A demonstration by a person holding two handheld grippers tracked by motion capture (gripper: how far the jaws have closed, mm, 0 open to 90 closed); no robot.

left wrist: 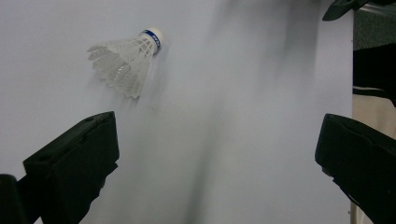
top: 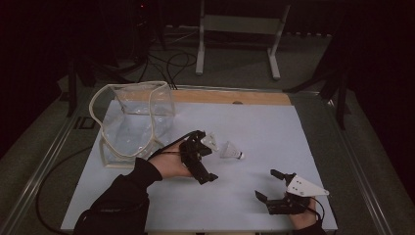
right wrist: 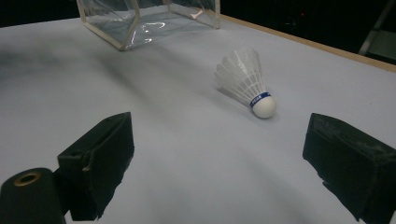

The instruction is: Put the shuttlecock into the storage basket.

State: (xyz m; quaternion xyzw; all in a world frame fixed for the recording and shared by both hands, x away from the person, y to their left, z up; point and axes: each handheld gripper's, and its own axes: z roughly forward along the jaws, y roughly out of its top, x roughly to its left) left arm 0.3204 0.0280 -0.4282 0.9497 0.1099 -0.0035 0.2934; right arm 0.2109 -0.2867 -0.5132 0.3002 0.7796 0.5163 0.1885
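A white feather shuttlecock (top: 231,151) with a blue band lies on its side on the white table top (top: 274,127). My left gripper (top: 205,155) hovers just to its left, open, with nothing between the jaws. In the left gripper view the shuttlecock (left wrist: 126,60) lies beyond the left jaw of that open gripper (left wrist: 217,133). My right gripper (top: 265,183) stands open near the front right edge, apart from the shuttlecock. In the right gripper view the shuttlecock (right wrist: 245,81) lies ahead of the open gripper (right wrist: 218,133), cork end toward the camera.
A clear plastic bag (top: 134,120) with a white rim stands open at the back left of the table; in the right gripper view the bag (right wrist: 140,23) is at the far end. A wooden strip (top: 235,97) borders the back edge. Cables (top: 171,61) and a metal stand (top: 240,29) are on the floor behind.
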